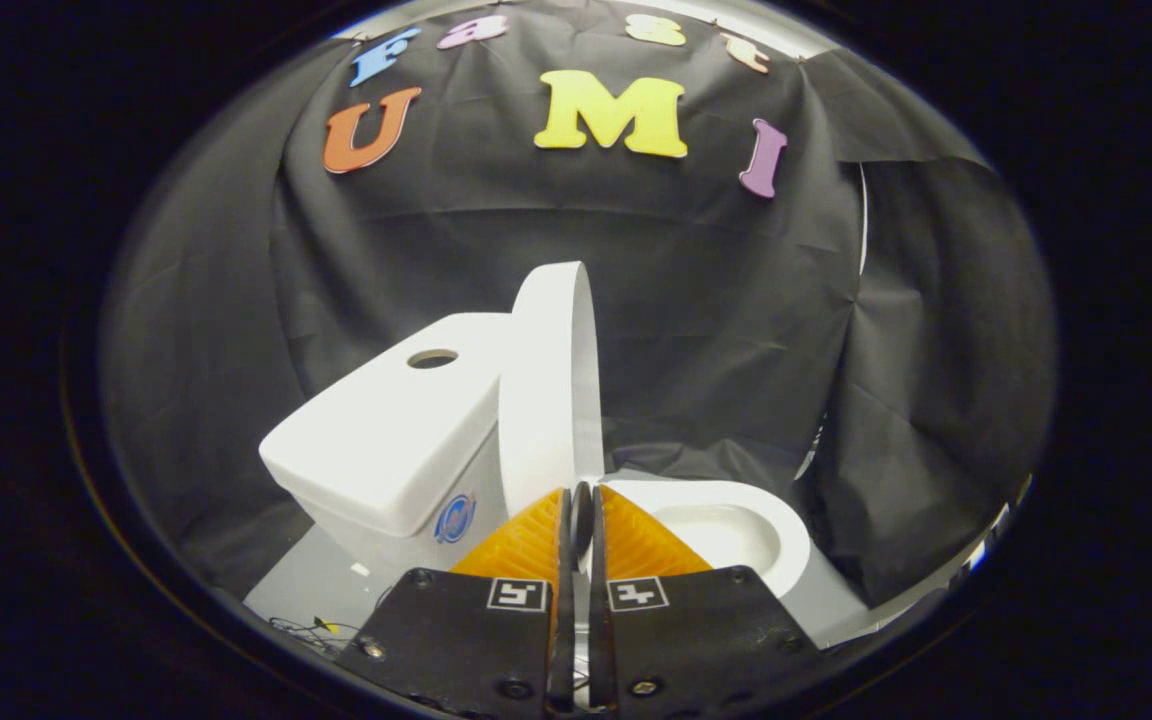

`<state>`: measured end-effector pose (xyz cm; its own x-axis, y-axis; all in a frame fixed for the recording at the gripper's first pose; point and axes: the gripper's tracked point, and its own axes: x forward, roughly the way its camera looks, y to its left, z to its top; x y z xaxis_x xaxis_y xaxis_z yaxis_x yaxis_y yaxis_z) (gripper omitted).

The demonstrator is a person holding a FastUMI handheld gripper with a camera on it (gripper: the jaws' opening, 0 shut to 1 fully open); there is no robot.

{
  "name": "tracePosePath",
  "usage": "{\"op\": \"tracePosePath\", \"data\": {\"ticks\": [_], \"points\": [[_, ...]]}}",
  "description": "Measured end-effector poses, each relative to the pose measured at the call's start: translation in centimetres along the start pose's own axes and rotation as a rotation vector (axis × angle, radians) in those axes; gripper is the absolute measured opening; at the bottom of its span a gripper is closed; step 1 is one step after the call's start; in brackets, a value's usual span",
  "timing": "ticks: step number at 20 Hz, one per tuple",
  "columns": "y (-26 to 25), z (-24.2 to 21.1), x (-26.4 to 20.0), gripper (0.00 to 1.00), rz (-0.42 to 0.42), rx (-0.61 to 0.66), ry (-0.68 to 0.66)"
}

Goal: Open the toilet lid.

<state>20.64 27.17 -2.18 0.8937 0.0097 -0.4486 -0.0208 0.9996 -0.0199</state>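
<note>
white oval plastic toilet lid (548, 390) stands upright against the white ceramic cistern (391, 430), bowl (736, 535) exposed. gripper (581, 500) fingers closed together, holding nothing, just before the lid's base. task looks done.

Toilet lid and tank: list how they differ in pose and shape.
The toilet lid stands raised, nearly upright, seen edge-on just beyond the fingertips; the tank sits behind it, its top facing up. The lid is a thin rounded panel; the tank is a thick blocky box with a round hole in its top. Both are glossy white. The gripper has its fingers nearly together, nothing plainly between them.
</note>
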Motion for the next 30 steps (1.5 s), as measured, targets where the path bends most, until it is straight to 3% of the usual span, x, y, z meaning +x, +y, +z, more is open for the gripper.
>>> {"op": "tracePosePath", "data": {"ticks": [4,6,8,10,11,15,19,22,30], "points": [[1.1,0.0,0.1,0.12,0.01,-0.089,0.028],[1.5,0.6,-0.3,0.13,0.065,-0.101,0.017],[1.4,1.9,-1.3,0.38,0.121,-0.132,-0.055],[-0.6,4.6,-3.3,0.64,0.098,-0.128,-0.164],[-1.4,5.6,-4.2,0.65,0.102,-0.114,-0.21],[-5.4,7.2,-6.3,1.0,0.123,-0.039,-0.338],[-11.2,6.5,-9.1,1.0,0.143,-0.027,-0.444],[-16.8,4.2,-10.2,1.0,0.092,-0.044,-0.491],[-27.9,-4.4,-10.7,1.0,-0.004,0.085,-0.403]]}}
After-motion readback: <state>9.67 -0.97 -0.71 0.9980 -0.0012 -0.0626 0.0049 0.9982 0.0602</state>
